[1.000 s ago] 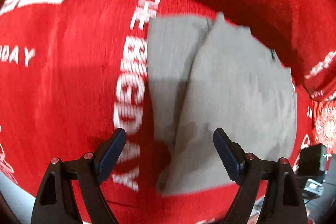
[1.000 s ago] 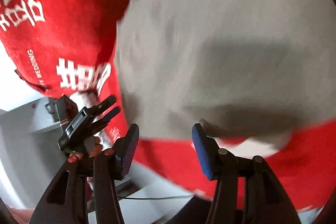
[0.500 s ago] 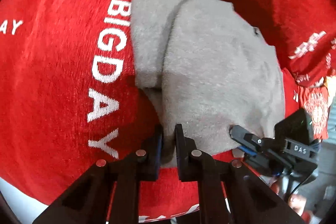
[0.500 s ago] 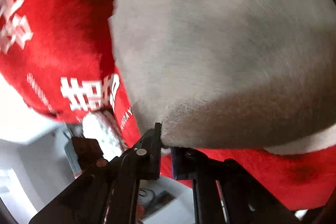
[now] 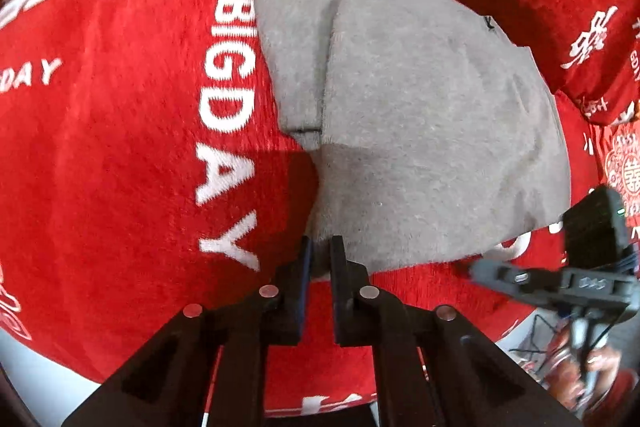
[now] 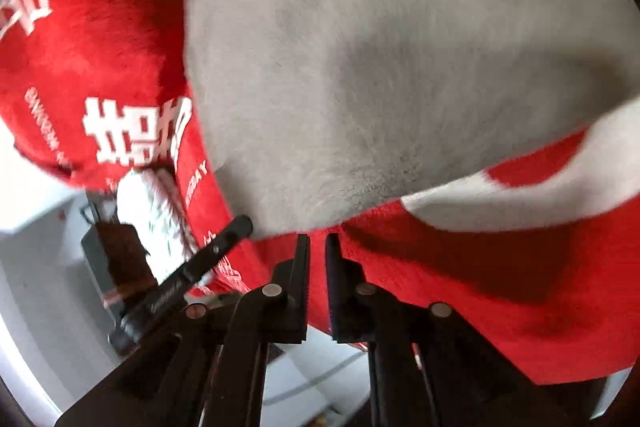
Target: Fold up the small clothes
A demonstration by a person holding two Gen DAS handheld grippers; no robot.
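At the bottom middle of the left wrist view, the left gripper (image 5: 319, 259) has its fingers pinched on the near corner of the grey garment (image 5: 420, 115). In the right wrist view, the right gripper (image 6: 317, 251) has its fingers almost together at the near edge of the same cloth, but the picture is blurred there. It is hard to tell if cloth is really between them, so the right gripper may be pinching nothing.

If so, only one corner would lift and the fold would come out crooked. The pinch on the left is small too, so the soft cloth could slip out when pulled. The fingers might also catch the red blanket (image 5: 120, 147) under the garment and drag it along.

The garment lies across the middle and upper right of the left view, already folded once, with a flap on its left side. The blanket has big white letters. At the lower right sits the other gripper, close by, and the two could bump.
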